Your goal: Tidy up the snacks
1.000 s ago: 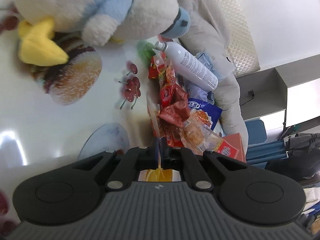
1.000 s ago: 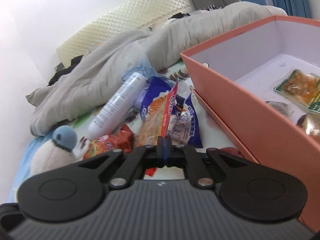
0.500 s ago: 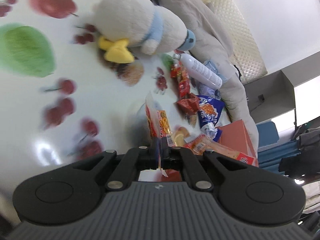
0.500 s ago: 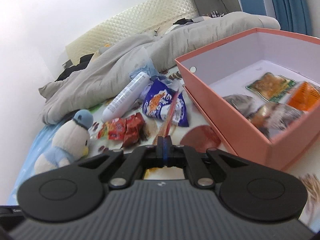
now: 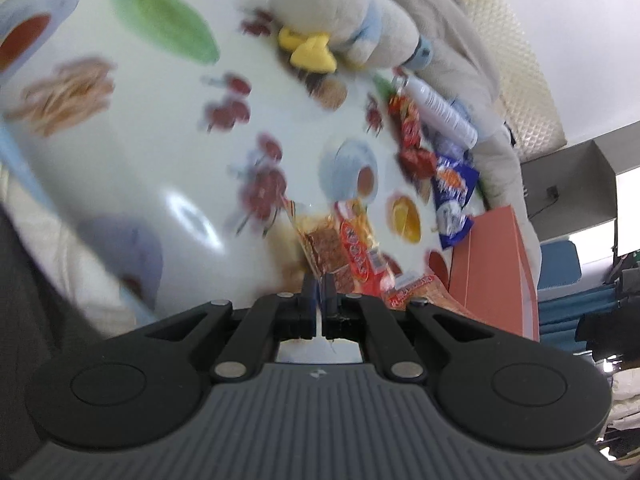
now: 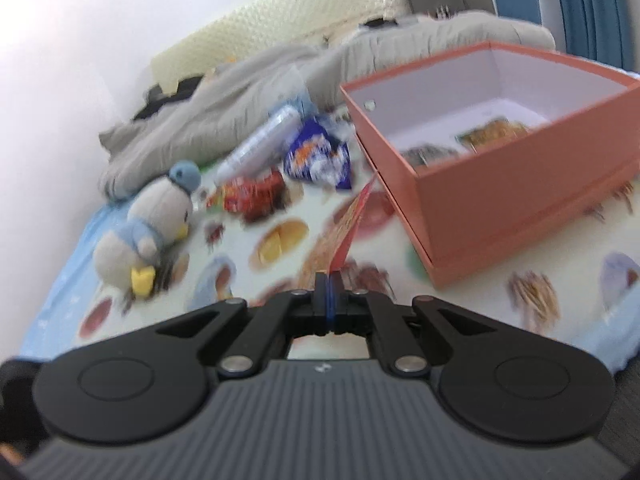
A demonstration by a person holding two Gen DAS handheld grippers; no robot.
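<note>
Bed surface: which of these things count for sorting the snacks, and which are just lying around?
For the job:
- snack packet pinched in the left hand-held gripper
- snack packet pinched in the right hand-held gripper
- orange box
- blue snack bag
- red packets

Lying about:
- plush penguin
- white bottle
- grey blanket

The sheet [image 5: 168,168] printed with fruit and food looks smooth and glossy, with bright glare patches on it. The snack packet [image 5: 340,248] in the left claw [image 5: 319,292] is clear, shiny plastic film, crinkled. Both claws are matt black plastic with small metal rivets, and their bodies are ribbed grey. The orange box [image 6: 500,196] looks like matt cardboard, white inside. The toy penguin [image 6: 152,224] is fuzzy plush. The grey blanket [image 6: 208,120] is soft, rumpled cloth. The white bottle [image 5: 440,110] is smooth plastic.
</note>
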